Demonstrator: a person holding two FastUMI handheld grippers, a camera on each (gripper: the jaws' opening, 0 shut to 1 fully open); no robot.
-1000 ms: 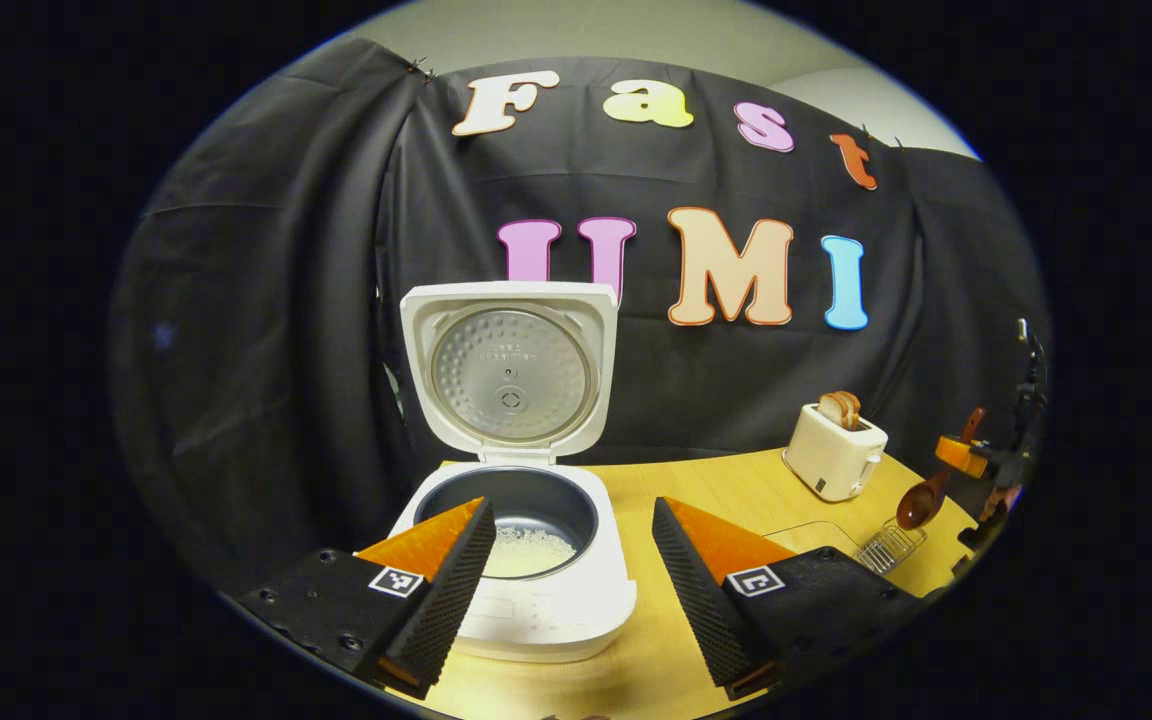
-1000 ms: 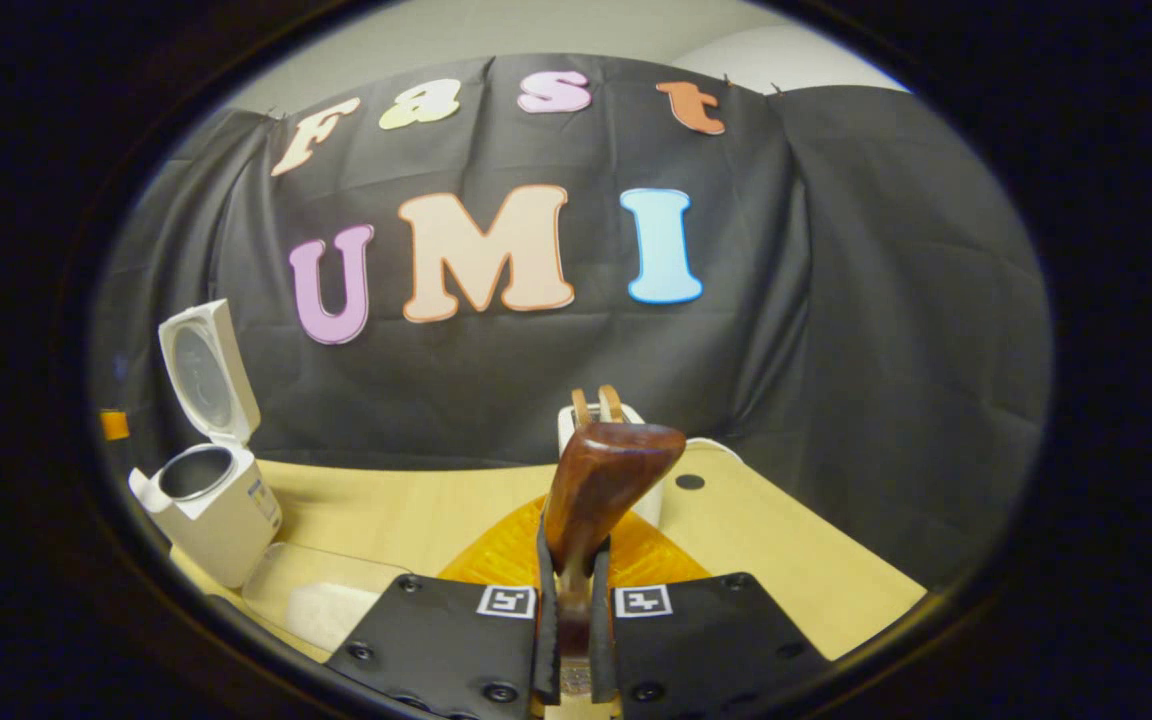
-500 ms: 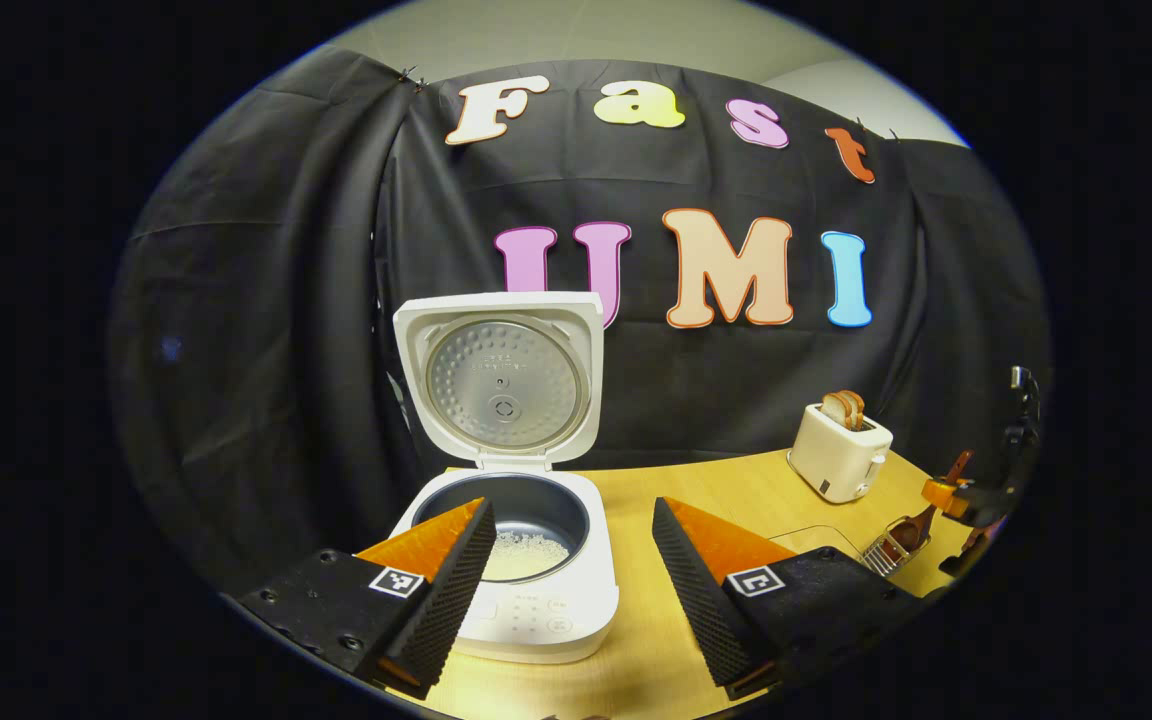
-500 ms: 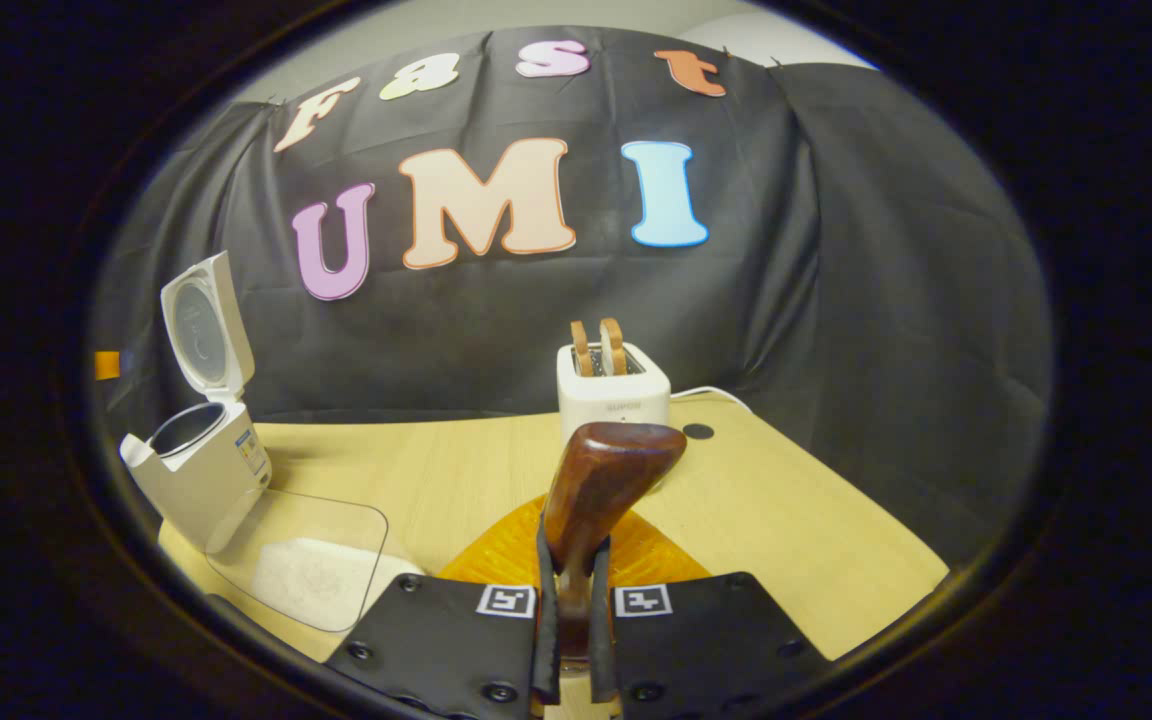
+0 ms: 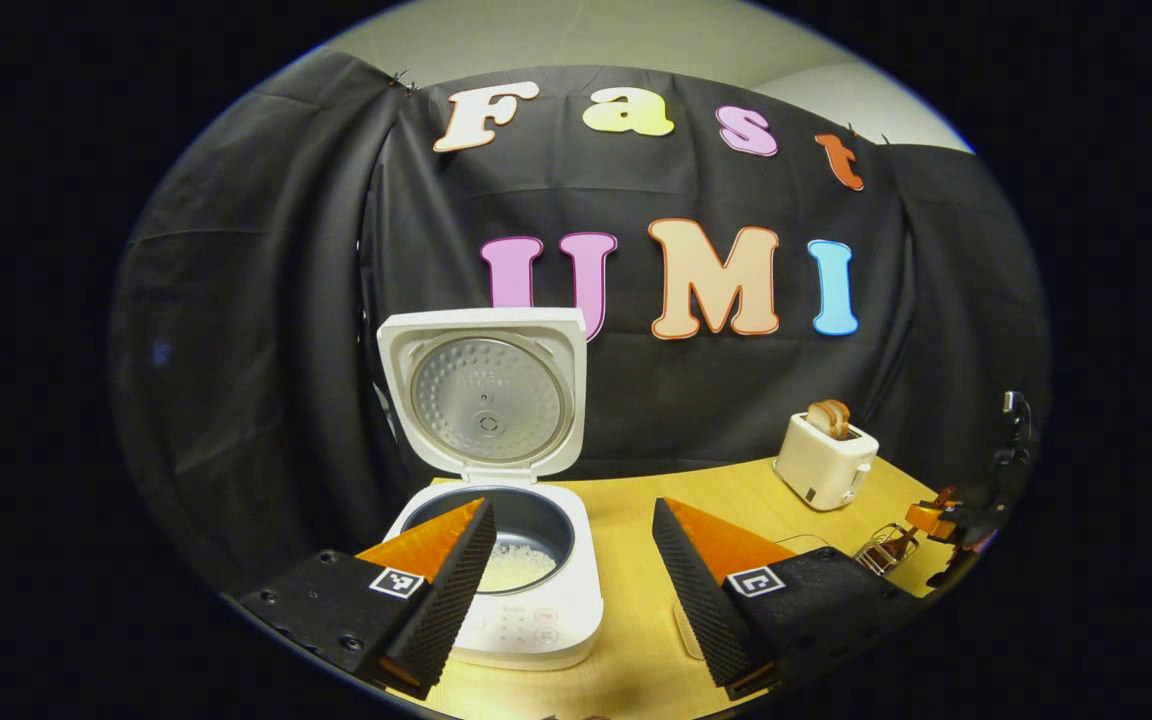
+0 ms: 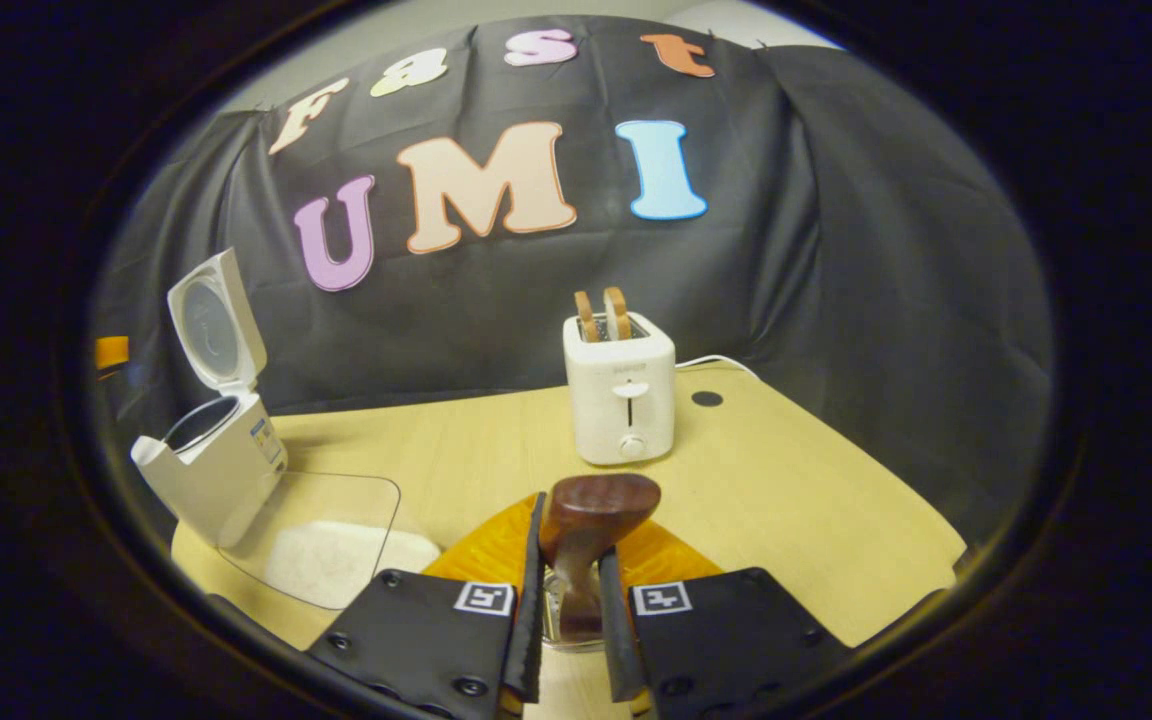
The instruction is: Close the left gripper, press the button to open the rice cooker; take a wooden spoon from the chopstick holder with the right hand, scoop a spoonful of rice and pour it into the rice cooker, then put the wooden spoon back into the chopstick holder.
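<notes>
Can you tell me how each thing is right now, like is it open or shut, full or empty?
rice cooker: lid up, some rice in the pot
left gripper: open, holding nothing
right gripper: shut on the wooden spoon
wooden spoon: gripped by its handle, bowl end up
toaster: two slices sticking up
clear container: open, rice inside

No text is legible on the rice cooker [image 5: 511, 590] or toaster [image 6: 620, 385].

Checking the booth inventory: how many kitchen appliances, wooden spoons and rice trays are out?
Appliances: 2, the rice cooker and the toaster
Wooden spoons: 1, the spoon
Rice trays: 1, the clear tray
Total: 4
</notes>
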